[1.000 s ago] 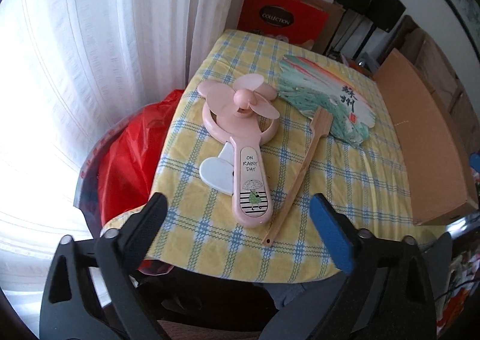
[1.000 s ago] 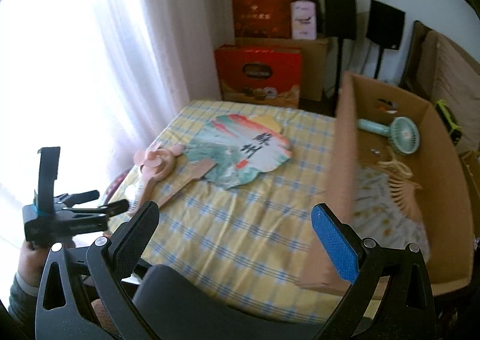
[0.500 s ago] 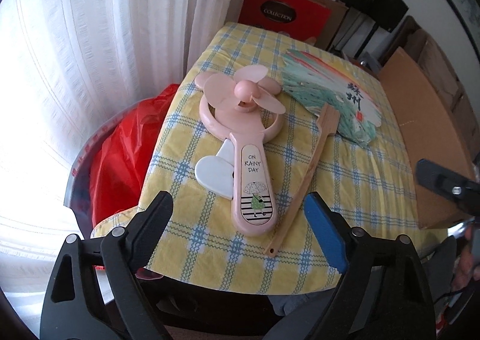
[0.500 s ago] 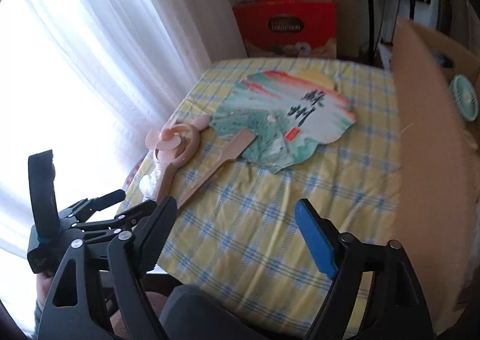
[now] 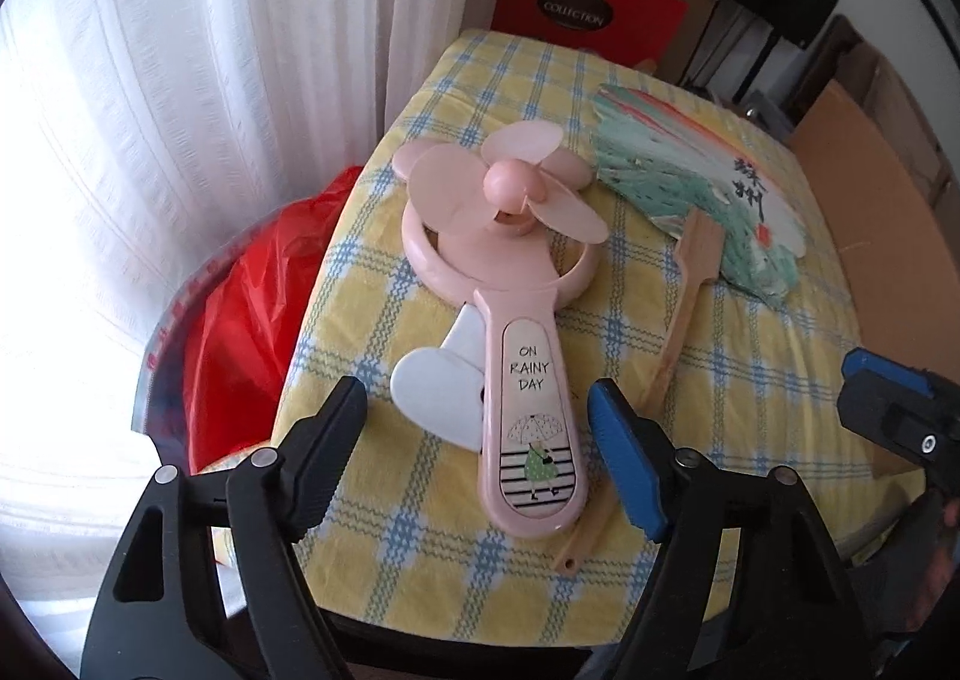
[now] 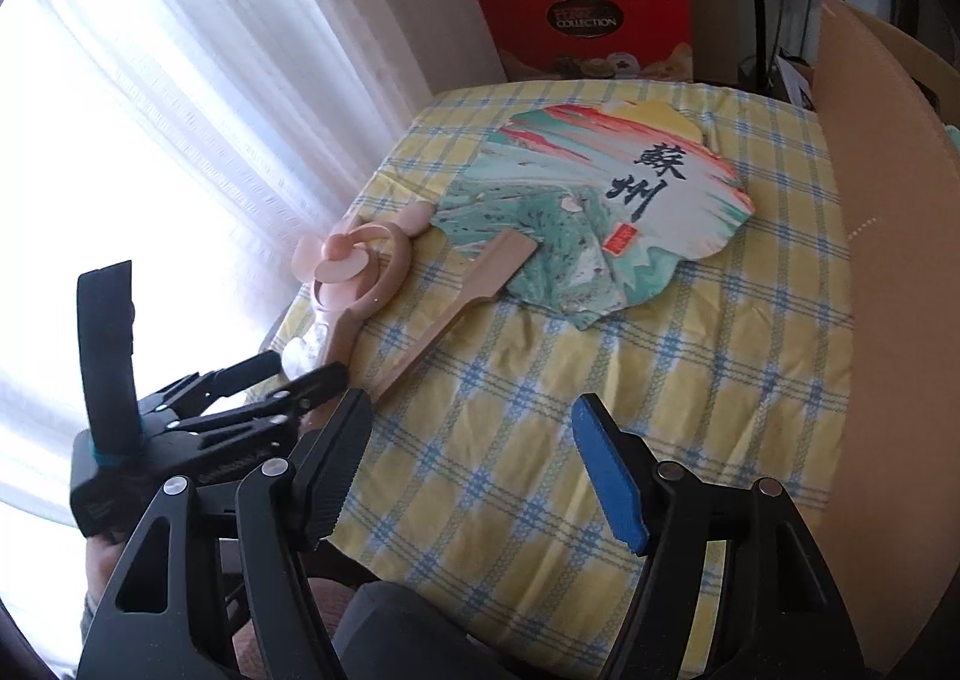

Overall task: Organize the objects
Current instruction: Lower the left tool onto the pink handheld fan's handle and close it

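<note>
A pink hand fan [image 5: 528, 410] marked "ON RAINY DAY" lies on the yellow checked cloth [image 5: 750, 410], with a white lever [image 5: 438, 398] at its side. My left gripper [image 5: 474, 389] hangs just over the fan's handle; its jaws are closing with the handle between them, and the pads stand apart from it. To the right lies a painted paper fan [image 6: 630, 206] with a wooden handle [image 6: 456, 314]. My right gripper [image 6: 468, 404] hovers over bare cloth near the front edge, jaws closing on nothing. The left gripper [image 6: 270, 380] also shows in the right wrist view.
A tall cardboard box [image 6: 888, 260] stands along the table's right side. A red plastic bag [image 5: 252, 308] sits in a bin left of the table by the white curtain. Red gift boxes [image 6: 588, 20] are stacked behind the table.
My left gripper came lower and nearer the pink fan, jaws narrowing around its handle. My right gripper dropped and tipped toward the cloth, jaws narrowing; the box's inside left its view.
</note>
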Demonstrator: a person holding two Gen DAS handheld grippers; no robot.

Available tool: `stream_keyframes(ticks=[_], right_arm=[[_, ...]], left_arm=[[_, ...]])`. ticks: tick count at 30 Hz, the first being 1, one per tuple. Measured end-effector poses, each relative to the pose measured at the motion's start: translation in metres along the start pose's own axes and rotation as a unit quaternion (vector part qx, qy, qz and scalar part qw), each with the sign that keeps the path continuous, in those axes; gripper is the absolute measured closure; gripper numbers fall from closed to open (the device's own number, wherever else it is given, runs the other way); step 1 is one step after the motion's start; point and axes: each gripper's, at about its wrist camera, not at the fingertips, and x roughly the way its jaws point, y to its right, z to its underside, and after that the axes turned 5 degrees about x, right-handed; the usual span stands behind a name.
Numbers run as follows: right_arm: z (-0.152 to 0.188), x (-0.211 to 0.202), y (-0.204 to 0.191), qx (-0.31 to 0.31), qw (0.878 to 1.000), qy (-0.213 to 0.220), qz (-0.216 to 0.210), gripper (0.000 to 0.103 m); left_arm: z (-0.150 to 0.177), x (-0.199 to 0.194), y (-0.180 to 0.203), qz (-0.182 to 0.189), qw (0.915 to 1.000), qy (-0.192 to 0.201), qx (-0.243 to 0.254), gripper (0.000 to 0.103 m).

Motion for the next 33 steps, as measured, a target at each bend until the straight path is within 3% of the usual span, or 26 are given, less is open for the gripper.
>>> stream_keyframes(ticks=[2,4,6,13,17,20,27,30,33], right_arm=[[-0.002,0.003,-0.001,0.002,1.0,-0.004,-0.004,0.031],[-0.003,0.007,-0.003,0.002,1.0,-0.009,-0.008,0.031],[-0.004,0.011,-0.007,-0.001,1.0,-0.014,-0.012,0.031],[-0.014,0.032,-0.016,0.013,0.998,-0.035,-0.053,0.031],[-0.028,0.052,-0.014,0.055,0.991,-0.057,-0.105,0.032],[-0.035,0.065,-0.019,0.067,0.987,-0.069,-0.126,0.038],[-0.042,0.098,-0.052,0.051,0.984,-0.093,-0.141,0.054],[-0.04,0.109,-0.057,0.052,0.984,-0.102,-0.134,0.058],[-0.039,0.112,-0.053,0.058,0.984,-0.107,-0.131,0.058]], left_arm=[[0.0,0.001,0.001,-0.003,0.9999,0.006,0.009,0.033],[0.0,0.001,0.002,-0.015,0.9995,0.013,0.025,0.046],[0.0,0.0,-0.002,-0.009,0.9995,0.017,0.023,0.046],[-0.001,-0.004,-0.027,0.061,0.9974,0.012,-0.035,0.048],[-0.003,-0.004,-0.045,0.12,0.9892,0.0,-0.084,0.05],[-0.003,-0.002,-0.055,0.149,0.9828,-0.004,-0.109,0.051],[-0.003,0.003,-0.057,0.174,0.9774,-0.005,-0.12,0.057],[-0.001,0.001,-0.058,0.168,0.9783,-0.003,-0.121,0.057],[0.001,-0.003,-0.052,0.139,0.9854,-0.009,-0.098,0.052]])
